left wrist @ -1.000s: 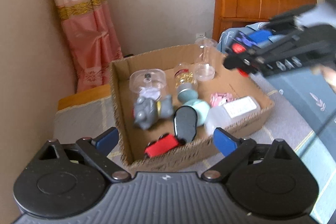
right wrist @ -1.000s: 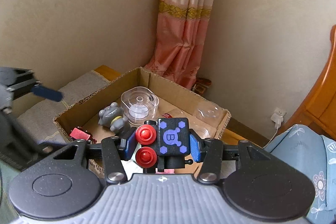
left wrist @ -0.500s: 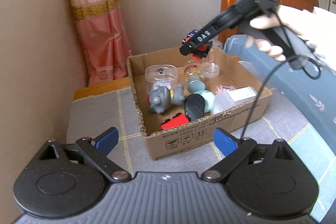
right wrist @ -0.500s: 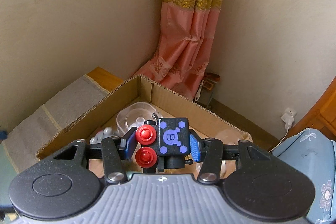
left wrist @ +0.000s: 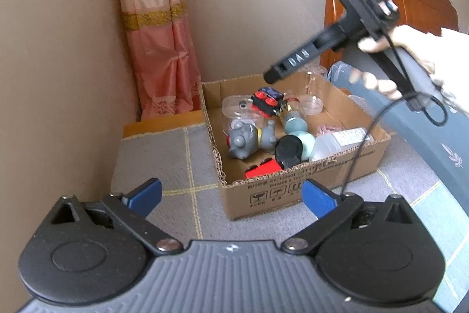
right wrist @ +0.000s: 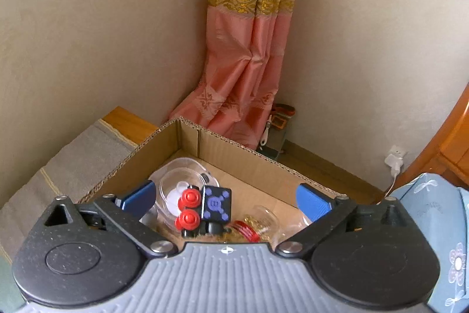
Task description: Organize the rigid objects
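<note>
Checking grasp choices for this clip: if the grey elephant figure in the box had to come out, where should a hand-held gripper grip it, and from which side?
Probably across the grey elephant figure's rounded head, from above. It lies in the cardboard box near the left wall, crowded by the black oval object and a clear container, so the sides look blocked.

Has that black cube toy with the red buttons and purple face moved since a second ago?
Yes. The black cube toy was clamped between the right gripper's fingers; those now stand wide apart, and it has dropped into the cardboard box, against the clear plastic container.
</note>
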Available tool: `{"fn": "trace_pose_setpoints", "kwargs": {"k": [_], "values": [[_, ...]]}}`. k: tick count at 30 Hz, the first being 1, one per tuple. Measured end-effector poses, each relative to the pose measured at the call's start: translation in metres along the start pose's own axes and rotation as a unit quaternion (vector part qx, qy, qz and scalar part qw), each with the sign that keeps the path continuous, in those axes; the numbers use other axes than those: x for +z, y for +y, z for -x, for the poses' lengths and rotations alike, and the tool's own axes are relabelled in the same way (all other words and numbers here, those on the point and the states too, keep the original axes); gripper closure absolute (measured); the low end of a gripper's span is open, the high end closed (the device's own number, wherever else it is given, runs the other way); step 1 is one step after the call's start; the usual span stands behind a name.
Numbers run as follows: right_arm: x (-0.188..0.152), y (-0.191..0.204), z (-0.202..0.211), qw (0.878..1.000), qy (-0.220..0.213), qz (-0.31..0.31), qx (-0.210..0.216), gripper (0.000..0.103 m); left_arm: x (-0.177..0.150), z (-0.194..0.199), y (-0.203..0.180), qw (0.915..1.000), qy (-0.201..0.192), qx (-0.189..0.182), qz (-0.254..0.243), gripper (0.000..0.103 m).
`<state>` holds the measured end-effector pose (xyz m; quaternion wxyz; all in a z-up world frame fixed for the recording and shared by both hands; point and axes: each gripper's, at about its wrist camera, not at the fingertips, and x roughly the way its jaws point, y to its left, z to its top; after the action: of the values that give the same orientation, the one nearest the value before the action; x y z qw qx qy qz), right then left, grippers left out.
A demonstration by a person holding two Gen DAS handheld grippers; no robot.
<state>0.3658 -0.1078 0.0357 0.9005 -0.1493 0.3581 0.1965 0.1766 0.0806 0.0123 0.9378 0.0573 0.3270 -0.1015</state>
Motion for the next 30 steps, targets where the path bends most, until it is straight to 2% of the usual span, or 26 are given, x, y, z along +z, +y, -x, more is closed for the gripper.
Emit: {"fn": "trace_pose_setpoints", "kwargs": {"k": [6, 10, 15, 24, 27, 30], "values": [[-0.018, 0.004, 0.024, 1.0, 0.008, -0.004, -0.009, 0.0, 0.001, 0.009, -0.005, 0.9998, -0.011, 0.014, 0.006, 0.001], [-0.038, 0.012, 0.05, 0.999, 0.015, -0.031, -0.002, 0.0, -0.005, 0.017, -0.012, 0.9984, -0.02, 0.053, 0.002, 0.001], [-0.075, 0.037, 0.09, 0.998, 0.025, -0.048, -0.038, 0.0, -0.014, 0.024, -0.023, 0.9967, -0.007, 0.08, 0.011, 0.001], [-0.157, 0.072, 0.166, 0.989, 0.012, -0.126, -0.072, 0.0, -0.036, 0.043, -0.049, 0.9954, 0.035, 0.062, 0.064, 0.001], [-0.174, 0.076, 0.182, 0.984, 0.012, -0.161, -0.078, 0.0, -0.039, 0.052, -0.058, 0.9954, 0.036, 0.061, 0.065, 0.001], [-0.185, 0.08, 0.196, 0.979, 0.008, -0.179, -0.102, 0.0, -0.039, 0.06, -0.065, 0.9952, 0.033, 0.062, 0.068, 0.001]]}}
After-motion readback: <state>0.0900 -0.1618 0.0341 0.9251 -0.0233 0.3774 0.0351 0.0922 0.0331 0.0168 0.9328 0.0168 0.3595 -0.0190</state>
